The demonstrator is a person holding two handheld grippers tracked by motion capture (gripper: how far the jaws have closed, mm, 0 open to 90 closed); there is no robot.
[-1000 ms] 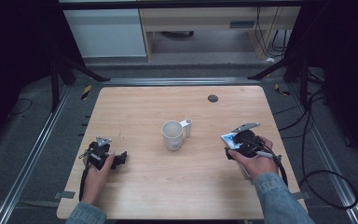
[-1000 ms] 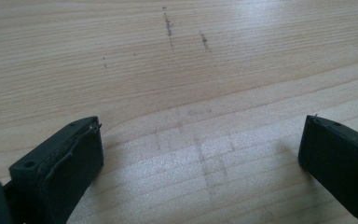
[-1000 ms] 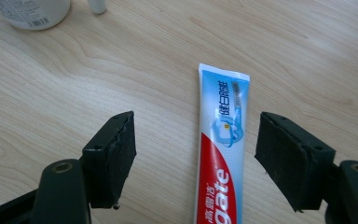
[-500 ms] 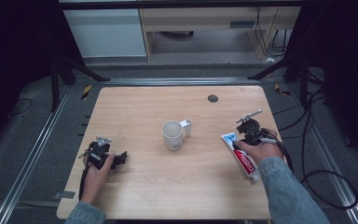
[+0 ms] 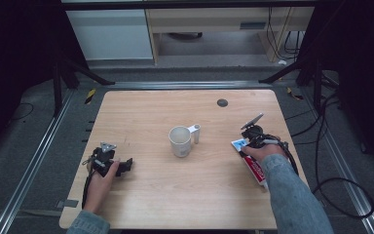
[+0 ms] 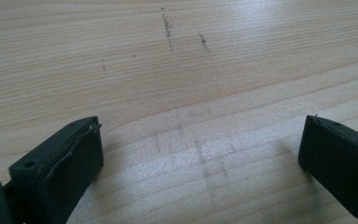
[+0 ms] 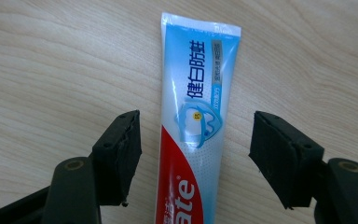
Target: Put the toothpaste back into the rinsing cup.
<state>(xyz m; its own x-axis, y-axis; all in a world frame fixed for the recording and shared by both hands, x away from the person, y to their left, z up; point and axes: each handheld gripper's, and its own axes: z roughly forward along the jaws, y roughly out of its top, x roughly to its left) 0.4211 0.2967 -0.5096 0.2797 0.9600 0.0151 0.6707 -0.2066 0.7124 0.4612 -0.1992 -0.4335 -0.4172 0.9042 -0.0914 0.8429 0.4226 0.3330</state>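
The right hand-held gripper [image 7: 193, 158] had been closing, jaws astride but clear of a Colgate toothpaste tube [image 7: 195, 116] with Chinese lettering; the left hand-held gripper [image 6: 200, 158] stood released over the table [image 6: 177, 60].

Left gripper [image 5: 108, 163] rests low near the surface's front-left with jaws wide apart, right gripper [image 7: 193, 154] points down at front-right, jaws parted and just been closing, pads not pressing.
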